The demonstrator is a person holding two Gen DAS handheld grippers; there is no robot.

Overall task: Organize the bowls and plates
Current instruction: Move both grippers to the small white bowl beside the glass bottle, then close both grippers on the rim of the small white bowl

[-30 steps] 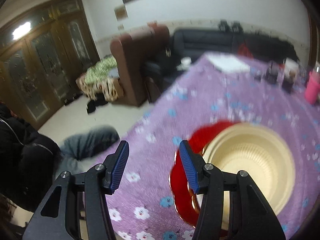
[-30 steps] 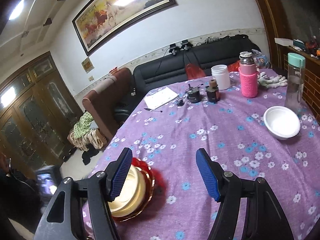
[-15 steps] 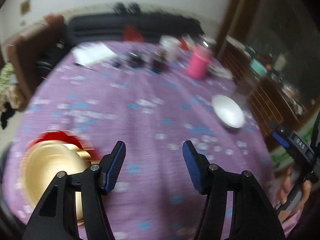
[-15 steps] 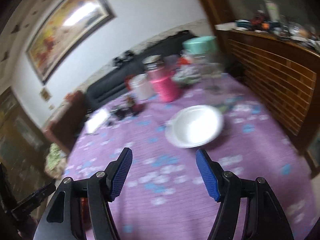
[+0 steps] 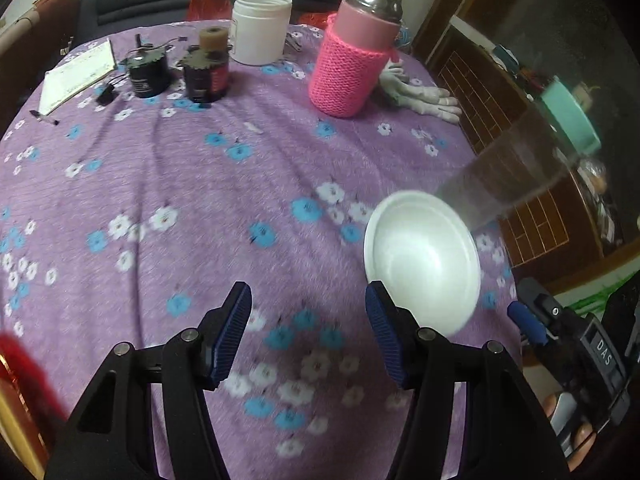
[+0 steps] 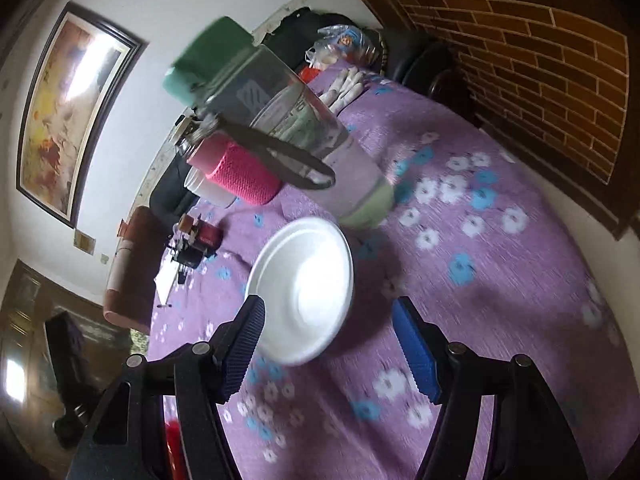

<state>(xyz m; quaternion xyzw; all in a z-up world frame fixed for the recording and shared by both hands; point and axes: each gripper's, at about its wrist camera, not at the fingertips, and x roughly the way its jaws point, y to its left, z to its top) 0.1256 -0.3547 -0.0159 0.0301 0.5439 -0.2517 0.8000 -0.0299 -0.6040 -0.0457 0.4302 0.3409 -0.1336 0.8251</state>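
A white bowl (image 5: 422, 268) sits empty and upright on the purple flowered tablecloth (image 5: 200, 184), near the table's right edge. My left gripper (image 5: 310, 332) hovers open just left of it with nothing between its fingers. My right gripper (image 6: 328, 350) is open too and tilted, and the white bowl (image 6: 304, 288) lies just ahead of its fingers, its near rim beside the left fingertip (image 6: 246, 344); the pads do not press on it. In the left wrist view the right gripper's blue tip (image 5: 528, 322) shows right of the bowl. A red plate (image 5: 16, 360) peeks in at the far left edge.
A clear bottle with a teal lid (image 6: 280, 120) stands right behind the bowl. Further back are a pink knitted bottle (image 5: 352, 64), a white jar (image 5: 262, 28), two small black motors (image 5: 148, 76), a notebook (image 5: 76, 72) and white gloves (image 5: 420, 96). A wooden cabinet (image 6: 540, 60) borders the table's right side.
Both grippers swung right, away from the red plate with the cream bowl, and came down close to the white bowl. The right gripper rolled, so its view is tilted.
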